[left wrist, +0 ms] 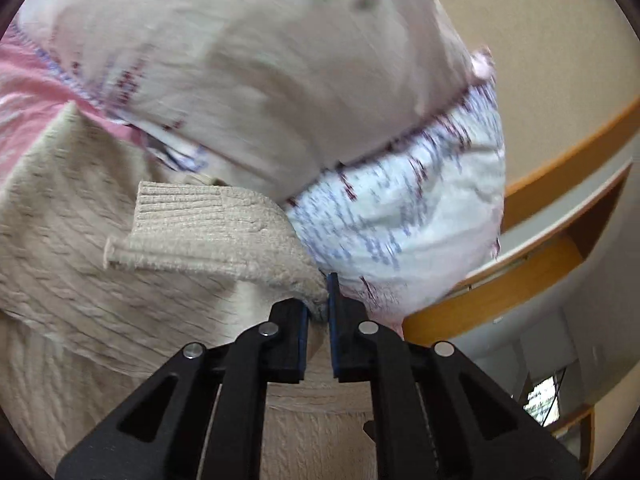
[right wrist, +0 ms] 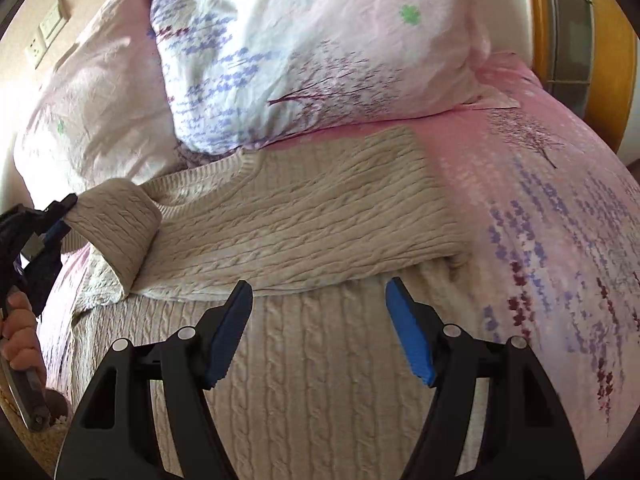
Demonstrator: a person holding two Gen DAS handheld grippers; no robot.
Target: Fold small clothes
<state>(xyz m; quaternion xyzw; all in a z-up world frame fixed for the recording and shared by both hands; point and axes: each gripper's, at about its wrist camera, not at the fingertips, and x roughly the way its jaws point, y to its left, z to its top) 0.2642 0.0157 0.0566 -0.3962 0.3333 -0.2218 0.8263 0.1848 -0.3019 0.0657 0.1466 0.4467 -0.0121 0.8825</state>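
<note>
— On the bed, which item is listed first?
— One cream cable-knit sweater [right wrist: 304,216], spread flat on the pink floral bedsheet [right wrist: 560,216]. One sleeve [right wrist: 120,220] is raised off the body at the left of the right wrist view and folded inward; the other sleeve is laid across the chest.
— By what is the raised sleeve held?
— By the left gripper [left wrist: 319,308]. Its jaws are closed on the knit of the sleeve, close behind the ribbed cuff [left wrist: 180,204], which is seen standing up ahead of the blue pads. The same gripper [right wrist: 60,216] is seen at the left edge of the right wrist view, carried in a person's hand [right wrist: 20,340].
— And the right gripper?
— The right gripper [right wrist: 320,292] is recorded above the lower body of the sweater, jaws spread apart, nothing between them, no contact to be seen.
— Surroundings?
— Two floral pillows [right wrist: 320,60] are entered beyond the collar, the nearer one just beside it. A wooden bed frame [right wrist: 612,60] is noted at the far right, a wall socket plate [right wrist: 44,36] at the upper left.
</note>
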